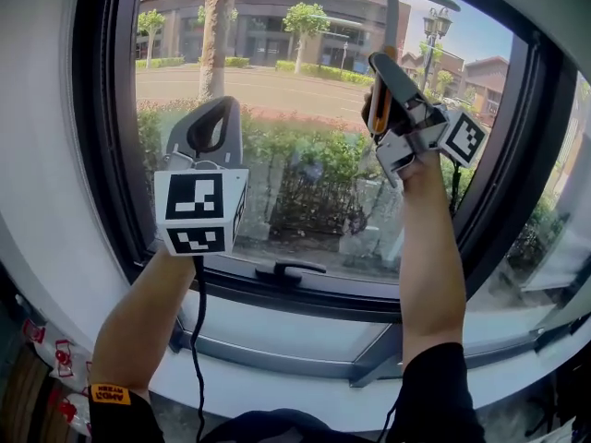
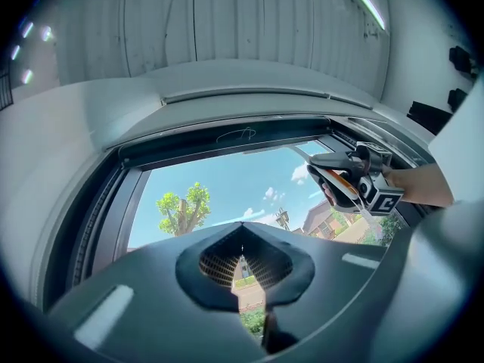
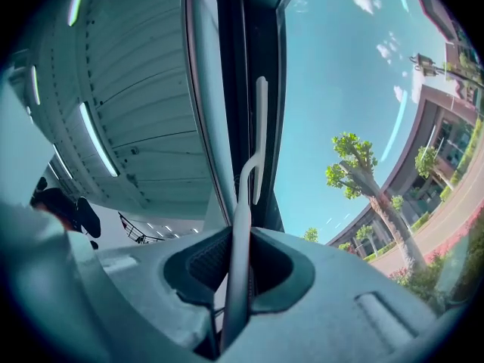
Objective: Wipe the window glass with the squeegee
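squeegee belongs to the right side. from the left: the left gripper hangs before the lower left of the window glass, jaws closed on nothing. the right gripper is nearer the top, clenched on the squeegee's handle. the handle rises from its jaws to the blade, which lies crosswise near the frame's top edge; contact with the glass is unclear. the pull likely runs downward.

I count two claws: my left claw at nine o'clock, my right claw at two. One squeegee, one window, one latch at six.
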Demonstrator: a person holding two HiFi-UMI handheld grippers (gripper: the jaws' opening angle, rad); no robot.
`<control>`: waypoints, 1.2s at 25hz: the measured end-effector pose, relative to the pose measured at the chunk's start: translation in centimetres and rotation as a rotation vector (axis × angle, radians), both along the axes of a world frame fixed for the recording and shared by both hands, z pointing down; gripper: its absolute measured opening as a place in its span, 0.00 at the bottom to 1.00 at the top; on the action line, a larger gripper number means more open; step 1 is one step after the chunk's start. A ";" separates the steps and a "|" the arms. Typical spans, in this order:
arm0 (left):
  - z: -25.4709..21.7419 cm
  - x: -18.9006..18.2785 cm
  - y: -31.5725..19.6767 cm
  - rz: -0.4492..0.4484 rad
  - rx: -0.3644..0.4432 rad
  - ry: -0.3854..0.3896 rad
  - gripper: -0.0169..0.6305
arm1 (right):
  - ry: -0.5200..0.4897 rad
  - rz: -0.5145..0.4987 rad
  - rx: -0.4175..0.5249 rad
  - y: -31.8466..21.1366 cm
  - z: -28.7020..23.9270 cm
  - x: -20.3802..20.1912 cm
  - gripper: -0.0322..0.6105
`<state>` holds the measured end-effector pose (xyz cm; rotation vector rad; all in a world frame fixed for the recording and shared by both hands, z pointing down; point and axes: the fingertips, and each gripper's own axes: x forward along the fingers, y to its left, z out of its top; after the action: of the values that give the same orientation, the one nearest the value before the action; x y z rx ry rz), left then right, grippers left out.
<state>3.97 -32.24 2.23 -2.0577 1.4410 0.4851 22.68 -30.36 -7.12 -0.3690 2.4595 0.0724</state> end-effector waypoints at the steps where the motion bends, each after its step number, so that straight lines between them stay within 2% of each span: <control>1: -0.3 0.2 0.2 0.003 0.005 -0.002 0.05 | 0.000 0.001 0.008 0.1 -0.7 0.1 0.12; 7: -0.9 0.7 0.4 0.005 0.012 -0.022 0.05 | -0.012 0.005 -0.003 -0.7 -2.1 0.7 0.12; 13: -0.1 1.3 -0.4 0.021 -0.014 -0.018 0.05 | -0.030 -0.001 -0.048 -2.0 0.0 2.0 0.12; 20: 2.8 2.3 -1.6 0.039 -0.059 -0.017 0.05 | -0.021 -0.027 -0.084 -1.5 5.5 2.4 0.12; 30: 10.5 4.6 -2.8 0.069 -0.184 0.011 0.05 | 0.007 -0.074 -0.189 -0.4 16.7 2.6 0.12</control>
<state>8.59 -35.04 12.72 -2.2587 1.4726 0.4056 25.25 -30.75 9.58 -0.3588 2.4913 -0.1921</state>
